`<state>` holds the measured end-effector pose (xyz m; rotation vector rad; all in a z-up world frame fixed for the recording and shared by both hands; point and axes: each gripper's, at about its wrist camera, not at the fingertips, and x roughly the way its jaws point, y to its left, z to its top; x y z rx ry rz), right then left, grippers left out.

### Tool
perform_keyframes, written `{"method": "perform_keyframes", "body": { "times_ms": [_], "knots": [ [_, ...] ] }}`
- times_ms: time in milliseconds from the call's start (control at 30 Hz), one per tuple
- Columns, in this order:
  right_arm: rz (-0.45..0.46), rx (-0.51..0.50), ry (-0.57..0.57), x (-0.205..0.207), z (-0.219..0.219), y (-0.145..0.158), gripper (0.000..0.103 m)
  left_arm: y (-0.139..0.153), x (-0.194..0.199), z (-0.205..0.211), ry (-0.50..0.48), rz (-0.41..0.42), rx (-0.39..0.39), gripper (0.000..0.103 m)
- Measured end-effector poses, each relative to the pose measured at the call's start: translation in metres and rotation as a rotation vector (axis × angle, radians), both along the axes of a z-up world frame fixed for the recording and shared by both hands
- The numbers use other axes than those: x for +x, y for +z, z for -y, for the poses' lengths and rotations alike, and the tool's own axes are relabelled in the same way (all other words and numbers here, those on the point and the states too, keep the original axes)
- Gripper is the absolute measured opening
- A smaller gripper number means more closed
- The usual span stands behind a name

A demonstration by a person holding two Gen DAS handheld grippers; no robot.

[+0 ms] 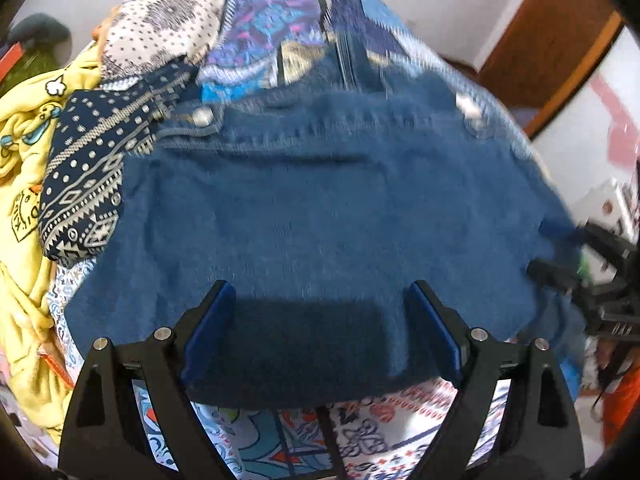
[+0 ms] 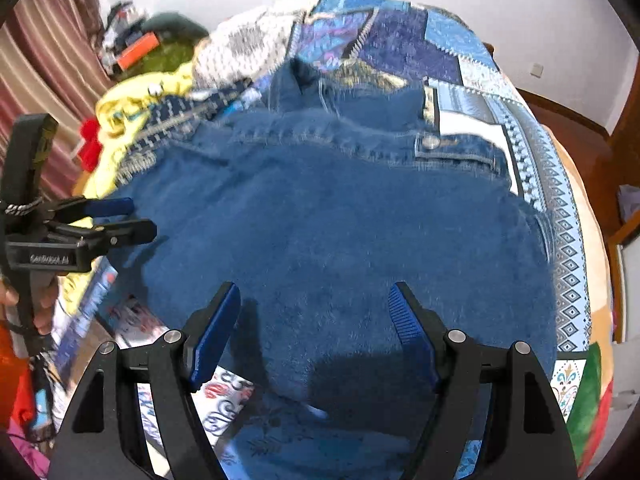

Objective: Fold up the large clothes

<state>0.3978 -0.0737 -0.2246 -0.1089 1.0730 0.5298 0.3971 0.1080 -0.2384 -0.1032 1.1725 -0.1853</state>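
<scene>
A blue denim garment (image 1: 312,208) lies spread flat on a bed, with metal buttons near its far seam; it also shows in the right wrist view (image 2: 340,220). My left gripper (image 1: 322,296) is open and empty, hovering over the garment's near edge; it also shows at the left of the right wrist view (image 2: 136,218). My right gripper (image 2: 314,296) is open and empty above the garment's near part; it also shows at the right edge of the left wrist view (image 1: 560,252).
A patchwork bedspread (image 1: 304,20) covers the bed. A dark patterned cloth (image 1: 88,176), a yellow printed garment (image 1: 24,152) and a white dotted cloth (image 1: 160,28) are piled at the left. A wooden door frame (image 1: 548,36) stands at the right.
</scene>
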Motion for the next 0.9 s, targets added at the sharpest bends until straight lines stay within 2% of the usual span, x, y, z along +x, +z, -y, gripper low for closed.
{"method": "perform_keyframes", "body": {
  "times_ms": [100,233,300,367,433,467,533,600,700,767,900],
  "knots": [
    [0.012,-0.045,-0.009,-0.002,0.009,-0.004,0.074,-0.006,-0.007,-0.011,-0.004,-0.008,0.002,0.092],
    [0.016,-0.020,-0.072,-0.002,0.044,-0.001,0.074,-0.007,-0.022,-0.051,0.076,0.004,0.031,0.092],
    [0.020,-0.043,-0.137,-0.001,0.064,-0.001,0.074,-0.010,-0.028,-0.071,0.120,0.003,0.059,0.094],
    [0.010,0.004,-0.160,-0.003,0.084,0.000,0.074,-0.015,-0.037,-0.090,0.157,-0.002,0.020,0.095],
    [0.004,0.062,-0.174,-0.008,0.099,0.002,0.074,-0.019,-0.046,-0.107,0.243,-0.006,0.092,0.095],
    [0.014,0.034,-0.207,-0.010,0.104,0.003,0.075,-0.022,-0.052,-0.118,0.274,-0.006,0.101,0.095],
    [0.027,-0.050,-0.270,-0.012,0.112,0.002,0.076,-0.028,-0.066,-0.139,0.340,-0.021,0.064,0.095],
    [0.006,-0.016,-0.302,-0.015,0.128,-0.002,0.078,-0.034,-0.075,-0.155,0.399,-0.041,0.045,0.095],
    [-0.044,0.042,-0.367,-0.016,0.149,-0.005,0.080,-0.038,-0.092,-0.177,0.479,-0.061,0.071,0.095],
    [-0.046,0.049,-0.402,-0.014,0.158,-0.002,0.080,-0.039,-0.101,-0.188,0.525,-0.070,0.061,0.095],
    [-0.009,0.044,-0.418,-0.016,0.156,0.014,0.080,-0.026,-0.114,-0.193,0.570,-0.029,-0.083,0.095]
  ]
}}
